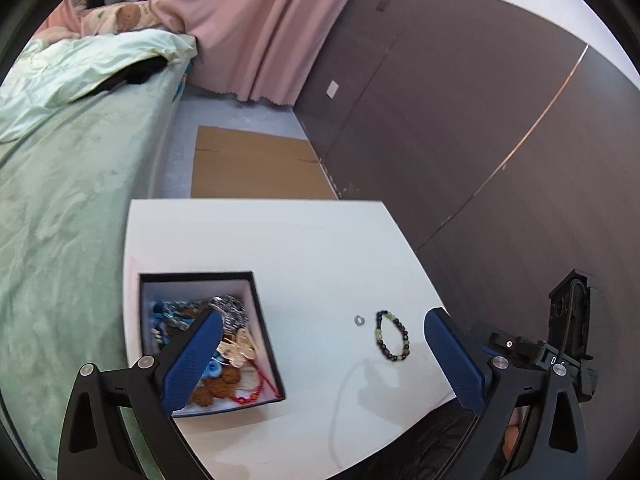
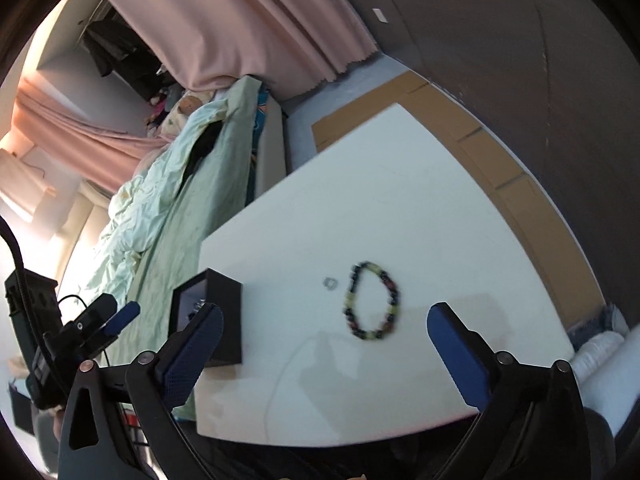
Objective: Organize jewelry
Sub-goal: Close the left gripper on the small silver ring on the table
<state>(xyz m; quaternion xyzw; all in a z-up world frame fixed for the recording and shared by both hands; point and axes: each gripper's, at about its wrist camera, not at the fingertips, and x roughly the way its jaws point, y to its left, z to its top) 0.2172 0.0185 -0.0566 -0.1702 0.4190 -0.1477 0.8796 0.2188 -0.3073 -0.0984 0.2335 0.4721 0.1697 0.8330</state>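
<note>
Left wrist view: a green-sheeted bed [image 1: 60, 200] fills the left edge, and beside it stands the white table [image 1: 280, 248] I work over. On the table's left part sits my black jewelry box [image 1: 208, 340], open-topped and white inside, heaped with mixed pieces: blue beads, a silver chain, a gold butterfly piece, brown flower shapes and a red bead string. My left gripper [image 1: 320, 360] hangs over the table with its blue pads spread wide and nothing between them; the left pad overlaps the box in the picture. To the right of the box, well apart from it, a small silver ring [image 1: 359, 320] lies flat on the bare top, and just beside it to the right lies the beaded bracelet [image 1: 393, 336], a loop of dark and pale green beads. At the far right edge my other tool shows in part. Right wrist view: the box [image 2: 218, 320] stands at the left near the table's edge, the ring [image 2: 330, 282] and the bracelet [image 2: 372, 300] lie side by side mid-table, and my right gripper [image 2: 324, 356] hovers short of them, pads wide apart and empty. A pink curtain [image 2: 248, 20] hangs behind.
</note>
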